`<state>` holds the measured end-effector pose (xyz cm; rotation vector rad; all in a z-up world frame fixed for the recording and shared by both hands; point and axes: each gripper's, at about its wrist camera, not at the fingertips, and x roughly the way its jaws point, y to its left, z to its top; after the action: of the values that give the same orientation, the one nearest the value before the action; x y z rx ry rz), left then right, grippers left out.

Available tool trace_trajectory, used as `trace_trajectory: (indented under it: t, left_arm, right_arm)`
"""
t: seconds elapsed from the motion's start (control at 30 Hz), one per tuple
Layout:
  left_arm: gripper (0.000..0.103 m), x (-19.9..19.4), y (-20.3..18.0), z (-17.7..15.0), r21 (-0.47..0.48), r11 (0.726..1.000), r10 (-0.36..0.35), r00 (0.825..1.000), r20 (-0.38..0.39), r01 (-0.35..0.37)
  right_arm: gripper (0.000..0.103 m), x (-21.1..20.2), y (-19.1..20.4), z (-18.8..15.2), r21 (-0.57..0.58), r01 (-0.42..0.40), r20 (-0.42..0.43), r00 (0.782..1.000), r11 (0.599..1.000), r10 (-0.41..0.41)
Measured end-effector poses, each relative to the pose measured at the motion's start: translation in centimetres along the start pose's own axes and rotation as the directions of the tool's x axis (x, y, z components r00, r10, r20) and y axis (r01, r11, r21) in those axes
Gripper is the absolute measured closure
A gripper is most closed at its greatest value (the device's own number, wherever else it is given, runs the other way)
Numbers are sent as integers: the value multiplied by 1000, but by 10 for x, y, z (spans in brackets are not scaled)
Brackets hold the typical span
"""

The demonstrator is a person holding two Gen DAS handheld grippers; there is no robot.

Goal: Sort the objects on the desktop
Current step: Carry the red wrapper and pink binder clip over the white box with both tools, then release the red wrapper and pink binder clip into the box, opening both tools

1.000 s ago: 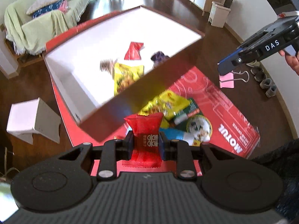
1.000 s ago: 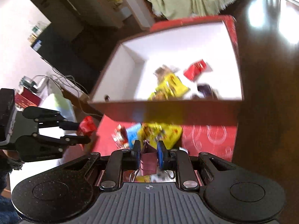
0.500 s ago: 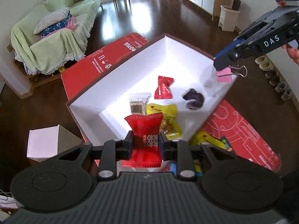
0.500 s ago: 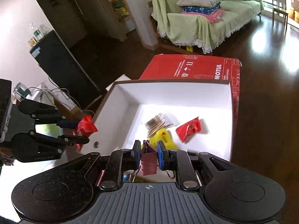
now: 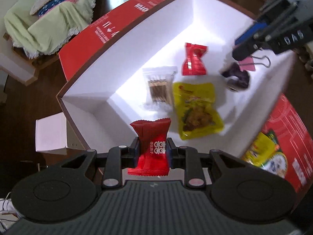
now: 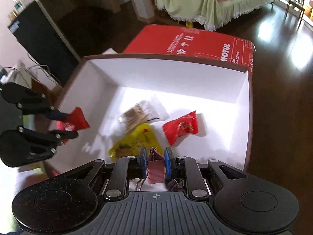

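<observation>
Red foil fills the left gripper [image 5: 152, 150]: its jaws are closed tight on a red snack packet [image 5: 151, 146] printed with white characters, pinched at the waist so that both crimped ends flare above and below the jaws. Ahead of these jaws lies the white-lined box [image 5: 125, 54], its near wall directly beneath the packet. On the box floor beyond the jaws rest a clear bag of brown sticks [image 5: 160, 86], a yellow snack pouch [image 5: 195, 111] just right of it and touching its edge, a second red packet [image 5: 194, 59] farther out, and a dark purple object [image 5: 237, 76] off to the right.

The right gripper [image 6: 155, 163] has its jaws closed on a pink binder clip [image 6: 155, 166], whose wire handles point back toward the camera. From the left wrist view this clip [image 5: 248, 65] hangs over the purple object, inside the box's right side. Forward of the right jaws, the yellow pouch [image 6: 135, 145] lies closest, then the stick bag [image 6: 140, 113] and the red packet [image 6: 181, 129] to the right.

Outside the box, a red printed cardboard sheet [image 5: 117, 25] lies under it on the dark surface, with another yellow pouch [image 5: 260, 152] lying on it right of the left jaws. A small white box [image 5: 51, 135] stands to their left, and a sofa draped in green cloth [image 5: 47, 19] stands far beyond.
</observation>
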<state>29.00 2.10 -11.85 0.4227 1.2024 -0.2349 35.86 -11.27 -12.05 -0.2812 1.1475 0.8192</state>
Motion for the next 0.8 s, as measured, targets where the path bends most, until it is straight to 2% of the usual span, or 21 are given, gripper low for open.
trace_trajectory:
  t: [0.3,0.6,0.8]
  left_arm:
    - [80,31,21,36,-112,993,26,999,-23,-29]
    - [80,58,36,42,-157,987,34,998,-47,-41]
    - [80,69,38,46,-161,985,50,998,-37,-55]
  right_arm:
    - [86,34,-29,40,20,53,59,997,998,-54]
    - [86,54,-32,52,-156,175,45,984,972,-170]
    - [86,67,-31,49,-230,212,60,977,950,-203]
